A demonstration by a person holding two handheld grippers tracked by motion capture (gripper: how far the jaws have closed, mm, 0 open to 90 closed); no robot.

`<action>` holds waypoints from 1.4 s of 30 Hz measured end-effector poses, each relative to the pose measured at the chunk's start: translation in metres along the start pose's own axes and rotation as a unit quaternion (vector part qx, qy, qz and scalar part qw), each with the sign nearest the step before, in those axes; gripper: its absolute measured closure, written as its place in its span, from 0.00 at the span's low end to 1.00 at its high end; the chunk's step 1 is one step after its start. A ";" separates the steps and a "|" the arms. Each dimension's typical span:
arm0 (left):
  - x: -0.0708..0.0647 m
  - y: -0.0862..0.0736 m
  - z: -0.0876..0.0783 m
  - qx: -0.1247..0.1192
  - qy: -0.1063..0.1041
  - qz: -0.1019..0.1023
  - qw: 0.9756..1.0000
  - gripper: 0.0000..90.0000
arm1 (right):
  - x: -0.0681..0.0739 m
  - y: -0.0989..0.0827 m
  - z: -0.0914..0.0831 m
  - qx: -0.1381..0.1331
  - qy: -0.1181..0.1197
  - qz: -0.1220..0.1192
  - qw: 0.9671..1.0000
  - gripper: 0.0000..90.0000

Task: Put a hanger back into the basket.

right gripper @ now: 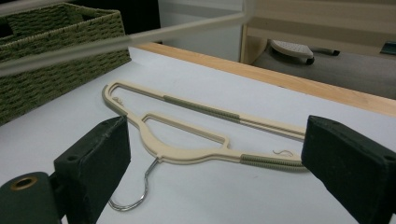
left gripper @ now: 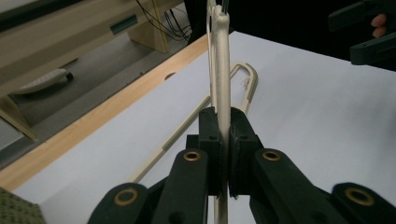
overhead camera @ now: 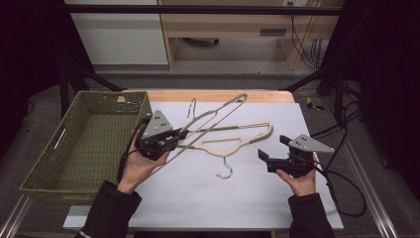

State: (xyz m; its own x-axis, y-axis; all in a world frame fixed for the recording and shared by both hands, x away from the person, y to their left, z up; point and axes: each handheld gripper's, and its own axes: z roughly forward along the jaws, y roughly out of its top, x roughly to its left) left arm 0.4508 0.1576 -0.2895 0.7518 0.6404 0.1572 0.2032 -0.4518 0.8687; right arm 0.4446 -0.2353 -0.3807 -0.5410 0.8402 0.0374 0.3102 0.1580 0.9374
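A green woven basket (right gripper: 56, 51) stands far left beyond the right jaws. White paper (right gripper: 205, 196) spreads beneath them, the wooden table edge (right gripper: 280, 77) beyond.

Cream hanger (overhead camera: 233, 144) with olive ribbed grips and a silver hook, another cream hanger (left gripper: 219, 70) between black fingers (left gripper: 212, 135); olive woven basket (overhead camera: 81, 144), white table sheet (overhead camera: 208, 198)

You are working in a lab-like recording room: you are facing a table (overhead camera: 317, 208) covered in white sheeting, framed by black rails (overhead camera: 198, 10), with dark curtains at both sides, loose cables (overhead camera: 346, 188) trailing off, and plain wooden furniture (overhead camera: 233, 25) behind.
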 end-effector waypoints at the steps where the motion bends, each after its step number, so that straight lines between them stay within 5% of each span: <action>1: 0.002 0.002 -0.007 -0.003 0.001 0.001 1.000 0.95 | -0.001 -0.001 -0.001 0.001 -0.002 0.001 1.000 0.09; 6: 0.020 0.006 -0.045 -0.014 0.012 0.002 1.000 0.95 | -0.002 -0.004 -0.004 0.005 -0.004 0.002 1.000 0.08; 14: 0.059 -0.006 -0.077 -0.002 0.037 -0.010 0.999 0.95 | -0.001 -0.005 -0.005 0.008 -0.002 -0.001 1.000 0.08; 32: 0.128 -0.055 -0.104 0.025 0.068 -0.047 0.996 0.95 | 0.000 -0.005 -0.004 0.012 -0.003 -0.003 1.000 0.07; 42: 0.163 -0.089 -0.122 0.027 0.092 -0.077 0.992 0.95 | 0.000 -0.006 -0.002 0.019 -0.001 -0.008 1.000 0.07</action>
State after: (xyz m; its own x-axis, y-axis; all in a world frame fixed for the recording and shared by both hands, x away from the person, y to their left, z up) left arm 0.4788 0.3776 -0.2836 0.5832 0.8045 0.1124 0.3441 -0.3700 0.8630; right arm 0.4415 -0.2375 -0.3861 -0.5440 0.8388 0.0221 0.3315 0.1907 0.9240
